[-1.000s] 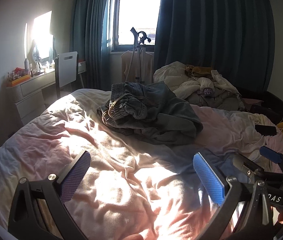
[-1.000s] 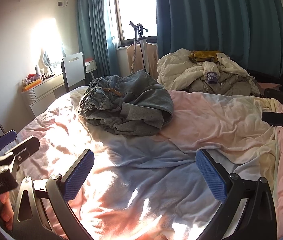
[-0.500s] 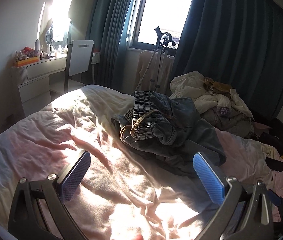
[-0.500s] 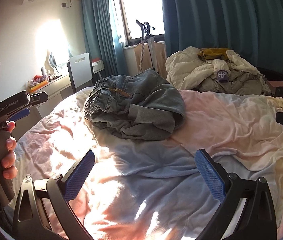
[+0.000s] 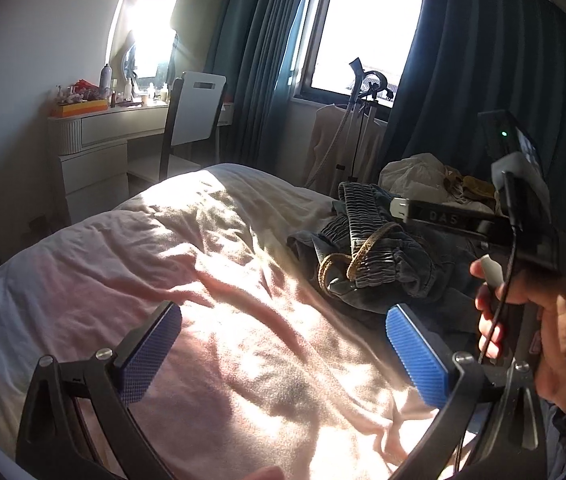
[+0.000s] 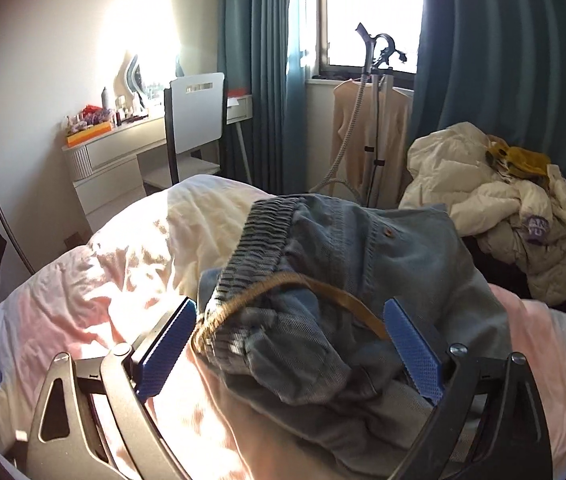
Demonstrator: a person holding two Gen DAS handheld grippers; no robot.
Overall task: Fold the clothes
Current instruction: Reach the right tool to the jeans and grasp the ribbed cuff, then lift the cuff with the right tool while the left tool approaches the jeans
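Now much nearer than a second ago, the right hand-held gripper [image 6: 289,344], closing slightly yet gripping nothing, should pinch the crumpled blue denim trousers [image 6: 347,280] by their waistband.

Bedspread [image 5: 211,280] left of jeans heap [image 6: 343,280] clear — clothes pile [image 6: 503,208] blocks far right.

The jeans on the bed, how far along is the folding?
Nothing looks folded yet: the jeans lie in a crumpled heap on the bed, and a pile of clothes waits behind them. In hand: the right hand-held gripper has just been closing, its jaws either side of the waistband and cord, not yet pressing. The left hand-held gripper is open over bare blanket. Spreading and folding remain.
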